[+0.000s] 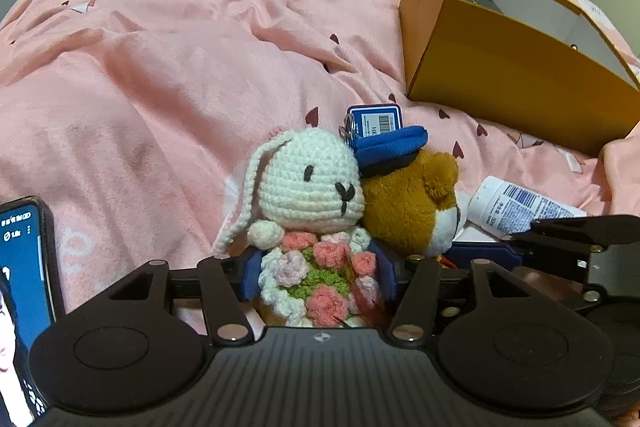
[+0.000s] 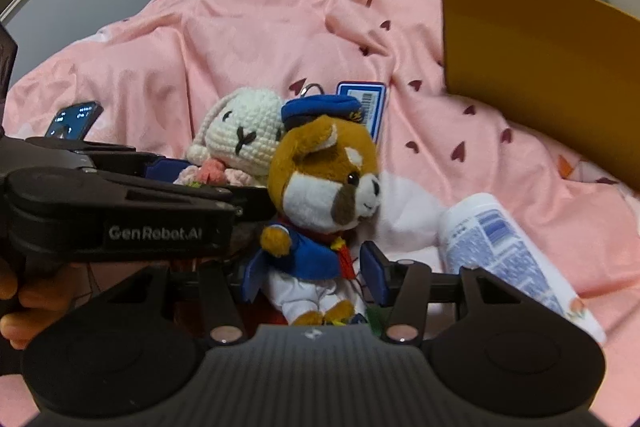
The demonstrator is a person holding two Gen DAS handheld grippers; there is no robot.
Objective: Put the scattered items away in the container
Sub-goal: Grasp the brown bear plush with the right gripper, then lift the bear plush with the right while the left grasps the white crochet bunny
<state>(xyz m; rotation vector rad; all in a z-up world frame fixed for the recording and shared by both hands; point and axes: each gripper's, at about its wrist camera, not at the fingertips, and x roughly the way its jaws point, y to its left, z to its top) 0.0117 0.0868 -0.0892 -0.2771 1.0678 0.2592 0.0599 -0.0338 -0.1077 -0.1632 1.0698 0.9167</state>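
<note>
A white crochet bunny [image 1: 308, 183] with a flower bouquet lies on the pink quilt. My left gripper [image 1: 318, 275] is shut on its body, a blue pad against each side. A brown dog plush [image 2: 324, 179] in a blue sailor cap and jacket leans on the bunny [image 2: 244, 131]. My right gripper [image 2: 316, 271] straddles the dog's torso and stands open, with a thin gap at the right pad. A blue barcode tag [image 1: 376, 121] hangs behind the dog's cap. The open orange box [image 1: 500, 67] sits at the upper right, something dark inside it.
A white tube [image 2: 504, 247] with printed text lies on the quilt just right of the dog. A lit phone [image 2: 74, 119] rests on the quilt to the left. A hand [image 2: 24, 299] holds the left gripper's handle. The rumpled pink quilt [image 1: 180, 67] stretches behind the toys.
</note>
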